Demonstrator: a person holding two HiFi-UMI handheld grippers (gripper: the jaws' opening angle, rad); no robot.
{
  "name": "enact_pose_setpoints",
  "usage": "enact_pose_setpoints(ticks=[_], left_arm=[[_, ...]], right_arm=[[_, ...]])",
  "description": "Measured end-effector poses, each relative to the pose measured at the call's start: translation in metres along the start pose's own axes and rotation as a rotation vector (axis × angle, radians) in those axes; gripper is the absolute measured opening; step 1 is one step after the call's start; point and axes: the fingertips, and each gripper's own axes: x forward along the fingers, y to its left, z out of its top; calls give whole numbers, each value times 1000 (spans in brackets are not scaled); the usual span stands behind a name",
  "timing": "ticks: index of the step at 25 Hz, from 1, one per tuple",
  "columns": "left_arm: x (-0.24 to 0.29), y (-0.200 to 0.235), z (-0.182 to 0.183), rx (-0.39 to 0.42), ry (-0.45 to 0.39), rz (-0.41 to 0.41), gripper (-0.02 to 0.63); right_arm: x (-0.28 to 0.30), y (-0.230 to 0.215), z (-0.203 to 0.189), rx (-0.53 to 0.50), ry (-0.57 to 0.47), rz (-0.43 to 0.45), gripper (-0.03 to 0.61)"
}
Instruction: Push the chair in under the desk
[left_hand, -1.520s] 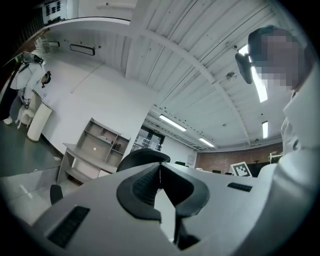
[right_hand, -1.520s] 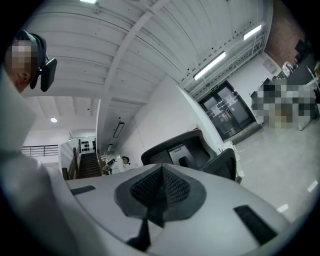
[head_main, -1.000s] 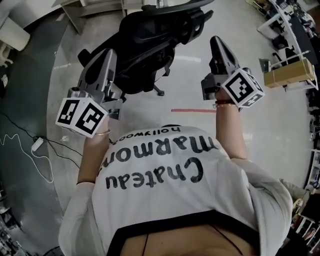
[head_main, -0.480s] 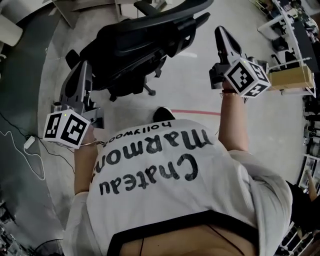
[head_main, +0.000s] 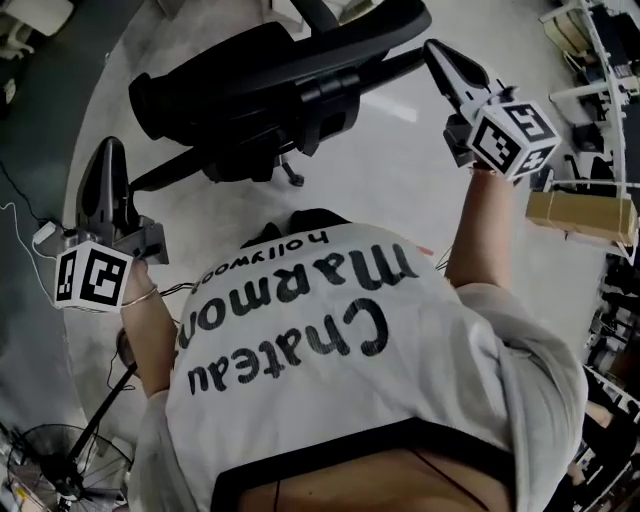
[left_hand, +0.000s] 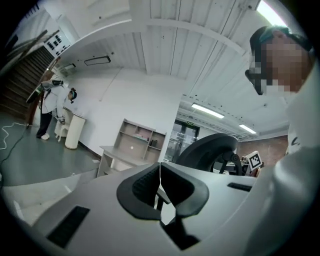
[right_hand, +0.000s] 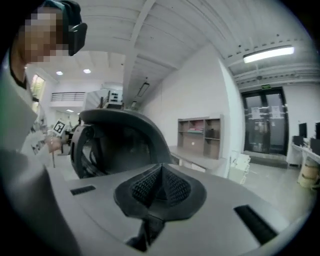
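Note:
The black office chair (head_main: 270, 90) stands on the pale floor ahead of me, its seat and curved back toward the top of the head view. My left gripper (head_main: 108, 150) is shut and empty, held out left of the chair and apart from it. My right gripper (head_main: 432, 48) is also shut and empty, its tip close beside the right end of the chair's back; I cannot tell if it touches. In the left gripper view, the gripper (left_hand: 160, 165) points past the chair back (left_hand: 210, 150) toward a grey desk with shelves (left_hand: 127, 150). The right gripper (right_hand: 161, 167) faces the chair (right_hand: 115, 140) and desk (right_hand: 197, 145).
A cable and power strip (head_main: 40, 235) lie on the dark floor at left, with a fan stand (head_main: 60, 470) at bottom left. At the right sits a cardboard box (head_main: 580, 215). People in white (left_hand: 50, 107) and a white bin (left_hand: 75, 130) stand far off.
Both grippers have spread apart: the left swung out left, away from the chair; the right moved up and right to the end of the chair's back. Both stayed shut.

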Motion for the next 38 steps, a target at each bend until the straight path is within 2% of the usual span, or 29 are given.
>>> enact_pose_setpoints(ticks=[2,3,4,5,7,9,11,12,14,20,22,23,26,28,31,35,38], left_arm=[[0,0,2,4,-15,32,18],[-2,-1,4,7,-27,44,18],[-5,-3,6,8,-41,57,18],[-7,-5,8,10,-53,71,18],[-9,-9,10,18,-69,92,18],[-10,-14,11,31,-73,100,18],[-12,-16,13,52,-73,112,18],[-12,-16,14,64,-74,122,18],[-12,-18,16,82,-77,132,20],[-23,-35,22,143,-58,86,34],[-23,-36,22,166,-53,66,181],[-22,-38,20,182,-36,45,206],[-11,-54,0,301,105,-49,259],[-5,-68,-22,404,238,-112,264],[1,-81,-51,498,380,-167,272],[9,-73,-85,743,574,-102,273],[19,-64,-95,852,640,-47,268]], right_arm=[[5,10,-9,-103,72,140,14],[7,17,-15,-154,111,206,74],[9,23,-21,-205,146,267,160],[10,29,-25,-255,174,323,193],[10,37,-32,-328,216,408,218],[10,40,-38,-369,258,461,289],[18,39,-48,-429,308,471,333],[24,38,-52,-471,330,464,333],[32,37,-59,-534,351,459,292],[30,40,-56,-533,339,494,287],[32,40,-59,-531,346,495,288],[33,38,-62,-530,351,493,288],[34,33,-65,-527,358,483,288],[34,31,-64,-529,361,476,290],[36,34,-64,-532,363,478,290],[38,35,-64,-534,360,471,289],[39,37,-66,-532,355,462,288]])
